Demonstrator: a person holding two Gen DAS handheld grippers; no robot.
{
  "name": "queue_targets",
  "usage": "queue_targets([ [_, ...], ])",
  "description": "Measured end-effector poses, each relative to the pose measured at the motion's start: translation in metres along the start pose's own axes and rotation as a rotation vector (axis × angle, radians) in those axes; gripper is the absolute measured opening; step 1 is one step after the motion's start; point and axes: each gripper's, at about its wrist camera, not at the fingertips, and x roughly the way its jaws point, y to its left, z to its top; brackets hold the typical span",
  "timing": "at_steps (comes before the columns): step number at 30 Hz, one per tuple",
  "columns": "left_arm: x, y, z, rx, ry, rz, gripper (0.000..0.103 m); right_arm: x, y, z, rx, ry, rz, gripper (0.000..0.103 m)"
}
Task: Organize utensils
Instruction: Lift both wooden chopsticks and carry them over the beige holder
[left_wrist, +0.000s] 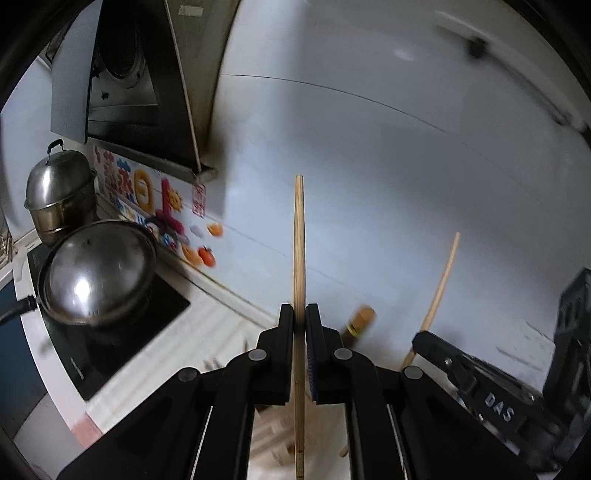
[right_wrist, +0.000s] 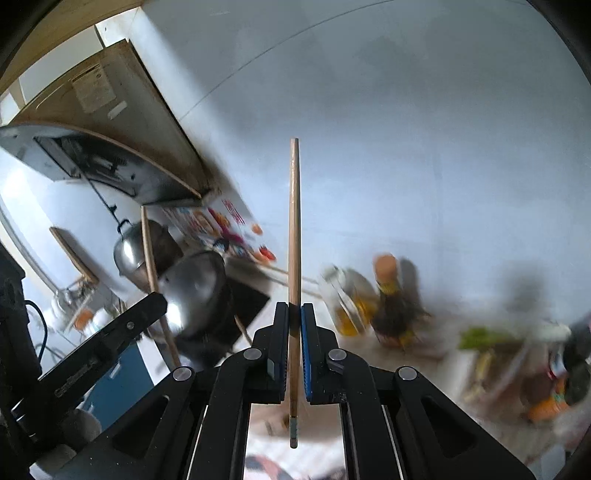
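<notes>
My left gripper is shut on a long wooden chopstick, which sticks out ahead of the fingers and trails back below them. In the right wrist view my right gripper is shut on a second wooden chopstick, held the same way. Each view also catches the other tool. The right gripper shows at the lower right of the left wrist view with its chopstick. The left gripper shows at the left of the right wrist view with its chopstick. Both are raised above the counter.
A lidded pan sits on a black cooktop, with a steel steamer pot behind it under a range hood. Bottles stand by the wall. More wooden sticks lie blurred on the counter below.
</notes>
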Motion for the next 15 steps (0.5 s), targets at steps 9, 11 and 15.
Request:
queue_targets([
  [9,0.084,0.040,0.018,-0.135,0.057,0.024,0.004,0.089,0.010,0.015,-0.020,0.026,0.016,0.006],
  [11,0.096,0.042,0.015,-0.142,0.070,0.033,0.004,0.103,0.011,0.012,-0.033,0.026,0.013,0.006],
  [15,0.114,0.044,0.007,-0.148,0.096,0.038,0.004,0.119,0.007,0.005,-0.053,0.032,0.004,0.006],
])
